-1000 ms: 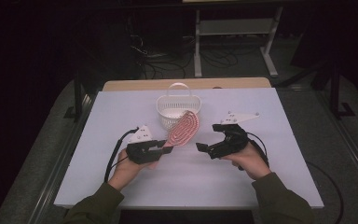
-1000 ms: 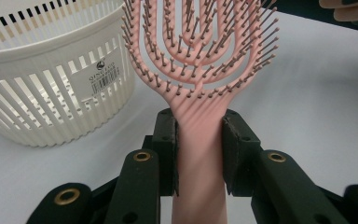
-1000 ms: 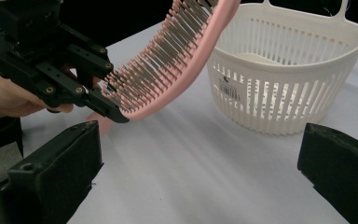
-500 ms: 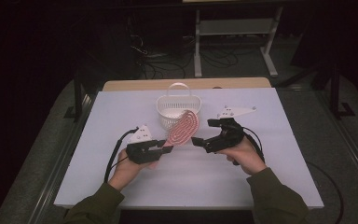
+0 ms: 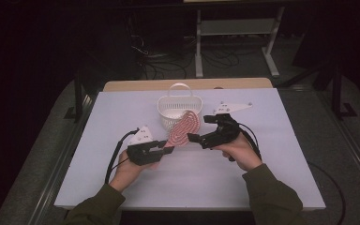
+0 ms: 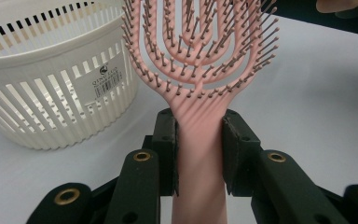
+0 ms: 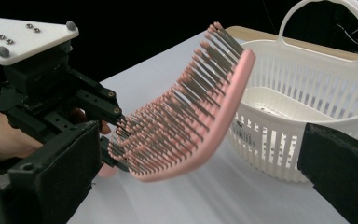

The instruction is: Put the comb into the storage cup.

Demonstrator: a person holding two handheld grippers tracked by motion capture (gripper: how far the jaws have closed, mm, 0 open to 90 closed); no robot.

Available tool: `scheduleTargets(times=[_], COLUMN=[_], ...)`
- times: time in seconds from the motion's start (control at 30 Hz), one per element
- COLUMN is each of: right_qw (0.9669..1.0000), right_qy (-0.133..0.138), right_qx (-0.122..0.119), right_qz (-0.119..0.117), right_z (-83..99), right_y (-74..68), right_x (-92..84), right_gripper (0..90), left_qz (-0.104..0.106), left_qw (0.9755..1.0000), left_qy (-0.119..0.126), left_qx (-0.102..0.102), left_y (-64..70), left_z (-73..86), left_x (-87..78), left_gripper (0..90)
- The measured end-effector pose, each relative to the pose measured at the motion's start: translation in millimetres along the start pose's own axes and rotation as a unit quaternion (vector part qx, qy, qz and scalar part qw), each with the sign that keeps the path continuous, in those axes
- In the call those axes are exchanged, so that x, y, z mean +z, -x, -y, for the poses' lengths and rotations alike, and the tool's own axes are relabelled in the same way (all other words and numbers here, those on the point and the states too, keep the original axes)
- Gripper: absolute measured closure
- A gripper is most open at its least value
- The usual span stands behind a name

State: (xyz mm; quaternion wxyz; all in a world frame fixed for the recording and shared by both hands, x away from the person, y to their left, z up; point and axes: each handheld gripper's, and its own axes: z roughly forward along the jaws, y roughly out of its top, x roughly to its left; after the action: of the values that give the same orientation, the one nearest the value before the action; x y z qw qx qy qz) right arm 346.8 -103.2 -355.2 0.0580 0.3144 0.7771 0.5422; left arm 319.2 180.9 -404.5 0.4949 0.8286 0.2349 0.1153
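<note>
Left tool (image 5: 168, 151) clamped shut; right tool (image 5: 198, 128) apparently spread wide.

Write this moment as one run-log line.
left claw: shut on hairbrush handle | right claw: open beside brush head | basket: behind brush

A white-topped rectangular table (image 5: 281, 187) stands on grey carpet floor (image 5: 342, 154). Behind it, a pale metal shelf frame (image 5: 236, 28) and tangled black cables (image 5: 168, 65) sit in darkness.

Two handheld black tools, left tool (image 5: 168, 150) and right tool (image 5: 193, 138), each topped by a pale grey three-cornered plate with small screws, brass-ringed pivot holes along the black linkage arms, flat black pads, trailing black cables, olive-green long sleeves (image 5: 272, 194)
</note>
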Motion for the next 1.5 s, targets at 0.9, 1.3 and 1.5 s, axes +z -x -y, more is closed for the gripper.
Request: scheduleTargets(times=[0.9,1.3,1.5], right_qw=[0.9997,0.9998,0.9997], right_qy=[0.016,0.007,0.006], right_qx=[-0.005,0.004,0.015], right_qz=[-0.015,-0.020,-0.017], right_z=[-22.6,-19.6,-18.7], right_y=[-0.1,0.4,1.7], right_x=[24.5,32.3,32.1], right_gripper=[0.0,0.3,5.8], left_qz=[-0.016,-0.028,-0.027], left_qw=[0.9998,0.9994,0.9994], left_qy=[0.015,0.021,0.019], left_qx=[0.000,0.002,0.004], left_y=[-0.9,-0.5,1.1], left_z=[-0.7,-0.2,0.5], left_x=[-0.6,-1.8,-0.8], left_gripper=[70.1,70.1,70.1])
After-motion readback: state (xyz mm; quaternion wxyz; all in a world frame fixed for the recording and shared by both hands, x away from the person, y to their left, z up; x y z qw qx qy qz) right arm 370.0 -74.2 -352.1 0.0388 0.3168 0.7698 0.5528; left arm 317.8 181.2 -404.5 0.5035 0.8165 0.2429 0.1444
